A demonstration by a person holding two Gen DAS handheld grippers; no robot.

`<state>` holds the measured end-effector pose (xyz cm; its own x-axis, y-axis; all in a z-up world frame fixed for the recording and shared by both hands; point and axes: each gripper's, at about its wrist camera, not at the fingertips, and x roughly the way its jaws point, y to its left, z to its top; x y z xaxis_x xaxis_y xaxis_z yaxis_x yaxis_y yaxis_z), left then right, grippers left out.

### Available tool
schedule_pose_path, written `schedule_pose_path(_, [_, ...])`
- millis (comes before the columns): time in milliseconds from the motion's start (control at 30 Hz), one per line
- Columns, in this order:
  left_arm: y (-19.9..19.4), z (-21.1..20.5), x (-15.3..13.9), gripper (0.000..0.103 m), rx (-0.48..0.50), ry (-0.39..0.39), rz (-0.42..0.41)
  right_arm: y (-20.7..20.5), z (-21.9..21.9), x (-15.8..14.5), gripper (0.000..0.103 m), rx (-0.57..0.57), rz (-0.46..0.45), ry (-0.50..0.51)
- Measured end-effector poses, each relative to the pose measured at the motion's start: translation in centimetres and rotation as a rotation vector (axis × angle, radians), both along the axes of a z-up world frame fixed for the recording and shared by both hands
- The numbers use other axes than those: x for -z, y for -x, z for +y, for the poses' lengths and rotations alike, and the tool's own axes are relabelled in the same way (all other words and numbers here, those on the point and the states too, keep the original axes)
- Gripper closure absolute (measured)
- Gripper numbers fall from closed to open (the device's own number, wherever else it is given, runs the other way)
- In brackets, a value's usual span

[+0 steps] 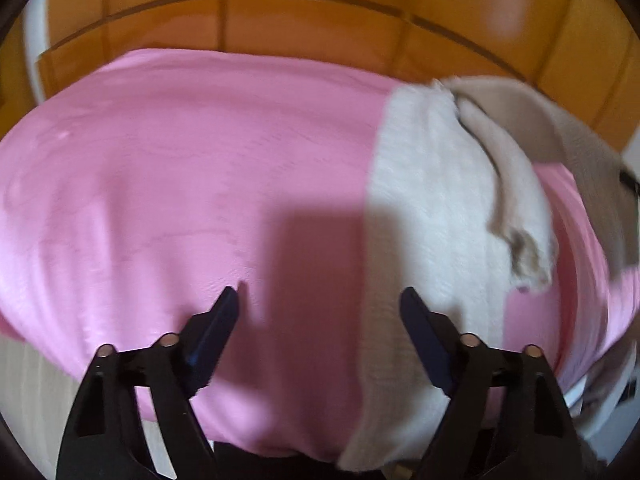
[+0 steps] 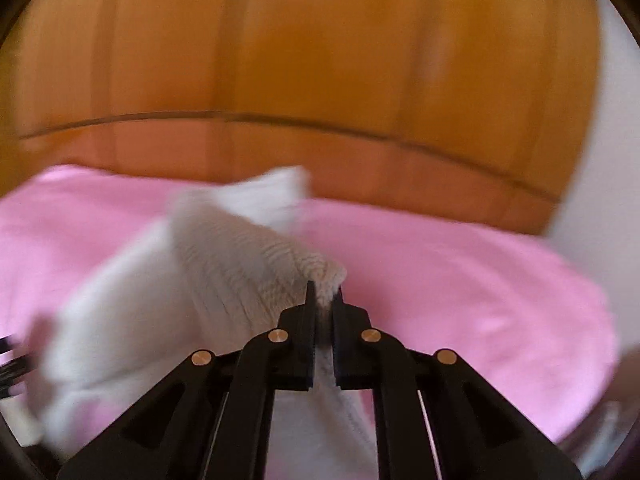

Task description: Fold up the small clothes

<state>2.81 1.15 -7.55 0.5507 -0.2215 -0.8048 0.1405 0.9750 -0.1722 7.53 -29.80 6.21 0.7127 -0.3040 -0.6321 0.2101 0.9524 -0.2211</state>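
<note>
**Folding a small knit garment: lifting one end over**

The right gripper (image 2: 325, 294) is pinched on a bunched edge of the white knit garment (image 2: 224, 264), its jaws pressed together with the ribbed cloth caught between them. From that pinch the garment trails down and left onto the pink cloth (image 2: 460, 272) covering the work surface. The left gripper (image 1: 320, 300) hovers spread, nothing between its jaws, over the pink cloth just beside the garment's near part (image 1: 432, 200). To fold cleanly, the raised end should probably travel low and straight across, while the left gripper anchors the resting part so it does not drag. Orange floor tiles (image 1: 280, 20) lie beyond.
</note>
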Motion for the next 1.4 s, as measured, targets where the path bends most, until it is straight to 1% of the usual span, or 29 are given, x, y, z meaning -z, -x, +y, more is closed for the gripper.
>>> schedule_pose_path(133, [-0.1,-1.7,0.6,0.026,0.077,-0.002,0.027,-2.7,-9.5,1.1,0.098,0.269,0.022,0.14])
schedule_pose_path(167, [-0.3,-2.1,1.0,0.033,0.09,-0.011,0.043,-3.7,-12.3,1.6,0.098,0.344,0.039,0.167])
schedule_pose_path(233, [-0.4,-2.7,1.3,0.036,0.108,-0.042,0.044,-5.2,-17.5,2.9,0.098,0.476,0.084,0.141])
schedule_pose_path(300, [-0.3,-3.5,1.2,0.051,0.144,-0.056,0.03,-5.9,-20.2,4.2,0.095,0.531,0.114,0.08])
schedule_pose_path(333, [-0.2,-3.7,1.1,0.065,0.158,-0.06,0.025,-6.1,-21.3,4.7,0.084,0.557,0.121,0.043])
schedule_pose_path(367, [-0.1,-4.0,0.9,0.084,0.178,-0.057,0.018,-6.0,-22.1,5.1,0.071,0.579,0.114,-0.013])
schedule_pose_path(400, [-0.1,-4.2,0.8,0.093,0.189,-0.055,0.015,-5.9,-22.5,5.1,0.042,0.587,0.1,-0.038])
schedule_pose_path(433, [-0.3,-4.1,0.6,0.094,0.187,-0.058,0.007,-5.4,-22.0,5.0,0.032,0.591,0.069,-0.071])
schedule_pose_path(533, [-2.1,-2.2,-0.4,0.095,0.129,-0.03,-0.019,-4.6,-19.5,4.7,0.032,0.505,0.048,-0.168])
schedule_pose_path(600, [-3.7,-0.3,-1.5,0.095,0.053,-0.021,-0.047,-3.9,-17.1,5.0,0.032,0.374,0.064,-0.327])
schedule_pose_path(633, [-4.5,0.9,-1.9,0.095,0.016,-0.017,-0.057,-3.4,-15.5,5.2,0.033,0.293,0.081,-0.428])
schedule_pose_path(667, [-6.0,3.1,-2.9,0.095,-0.051,-0.008,-0.083,-2.9,-13.0,5.8,0.034,0.176,0.114,-0.566])
schedule_pose_path(733, [-8.6,6.4,-4.9,0.095,-0.152,-0.025,-0.141,-2.5,-9.7,6.7,0.041,0.04,0.168,-0.715])
schedule_pose_path(800, [-10.6,8.9,-6.6,0.095,-0.223,-0.038,-0.183,-1.9,-4.5,7.5,0.045,-0.114,0.234,-0.888])
schedule_pose_path(833, [-11.7,9.9,-7.5,0.095,-0.256,-0.042,-0.2,-1.7,-2.1,8.0,0.046,-0.172,0.263,-0.961])
schedule_pose_path(933, [-14.9,12.2,-9.9,0.09,-0.403,-0.096,-0.252,-1.8,3.1,9.4,0.046,-0.246,0.336,-1.112])
schedule_pose_path(967, [-15.5,12.6,-10.6,0.065,-0.449,-0.105,-0.268,-2.2,4.0,9.8,0.046,-0.247,0.349,-1.13])
schedule_pose_path(1000, [-15.6,12.9,-11.1,0.045,-0.472,-0.081,-0.272,-2.4,4.8,10.2,0.046,-0.237,0.354,-1.138])
schedule_pose_path(1033, [-15.0,13.3,-11.4,0.02,-0.486,-0.011,-0.302,-2.6,5.4,10.6,0.046,-0.219,0.357,-1.155])
schedule_pose_path(1067, [-14.3,13.1,-11.4,0.02,-0.476,0.038,-0.323,-3.1,5.5,11.1,0.047,-0.206,0.361,-1.182])
schedule_pose_path(1100, [-14.0,12.8,-11.1,0.02,-0.439,0.075,-0.316,-3.4,5.7,11.6,0.047,-0.191,0.368,-1.21])
schedule_pose_path(1133, [-14.1,12.1,-10.5,0.03,-0.388,0.09,-0.286,-3.7,5.9,11.9,0.05,-0.176,0.376,-1.236])
schedule_pose_path(1167, [-14.1,10.8,-9.2,0.046,-0.314,0.11,-0.237,-3.7,6.3,12.2,0.051,-0.175,0.384,-1.271])
schedule_pose_path(1200, [-14.4,9.6,-8.0,0.052,-0.261,0.133,-0.196,-3.8,6.7,12.4,0.053,-0.189,0.396,-1.295])
schedule_pose_path(1233, [-14.3,8.5,-6.7,0.061,-0.206,0.163,-0.148,-4.1,7.0,12.5,0.059,-0.2,0.404,-1.304])
schedule_pose_path(1267, [-14.2,7.0,-4.8,0.067,-0.14,0.216,-0.08,-4.1,7.2,12.4,0.064,-0.208,0.403,-1.304])
schedule_pose_path(1300, [-14.1,5.8,-3.3,0.069,-0.091,0.259,-0.028,-4.3,7.1,12.2,0.074,-0.216,0.397,-1.297])
schedule_pose_path(1333, [-14.0,4.4,-2.2,0.07,-0.049,0.295,0.017,-4.2,7.3,12.0,0.088,-0.215,0.389,-1.282])
schedule_pose_path(1400, [-13.9,2.0,-0.8,0.073,0.008,0.342,0.073,-4.5,5.6,10.8,0.09,-0.2,0.357,-1.256])
